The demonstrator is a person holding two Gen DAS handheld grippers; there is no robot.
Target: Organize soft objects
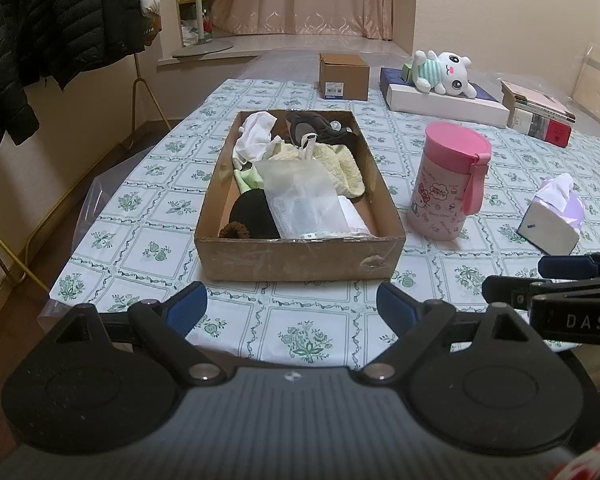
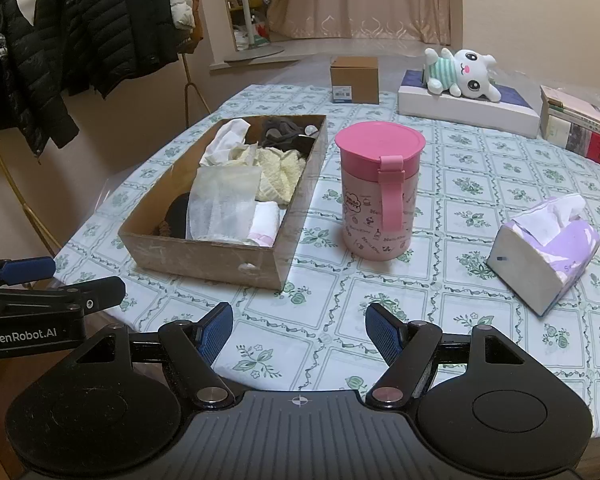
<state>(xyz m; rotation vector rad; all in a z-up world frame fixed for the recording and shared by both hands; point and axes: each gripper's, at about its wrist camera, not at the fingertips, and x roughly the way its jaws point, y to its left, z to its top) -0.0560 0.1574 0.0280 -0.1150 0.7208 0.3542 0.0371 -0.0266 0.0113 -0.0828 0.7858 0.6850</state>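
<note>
A shallow cardboard box (image 1: 300, 258) (image 2: 204, 258) sits on the table and holds soft items: white cloth (image 1: 254, 138), cream fleece (image 1: 342, 168), dark socks (image 1: 324, 128), a black ball of fabric (image 1: 252, 212) and a clear plastic packet (image 1: 304, 200) (image 2: 222, 200). A white plush toy (image 1: 446, 70) (image 2: 466, 74) lies on a flat box at the back right. My left gripper (image 1: 292, 312) hovers open just in front of the cardboard box, empty. My right gripper (image 2: 299, 330) is open and empty, in front of the pink cup, beside the left gripper.
A pink lidded cup (image 1: 450, 182) (image 2: 378, 192) stands right of the box. A purple tissue pack (image 1: 554, 214) (image 2: 546, 248) lies further right. A small brown carton (image 1: 344, 76) and stacked books (image 2: 580, 128) are at the back. Jackets (image 1: 40, 32) hang at the left.
</note>
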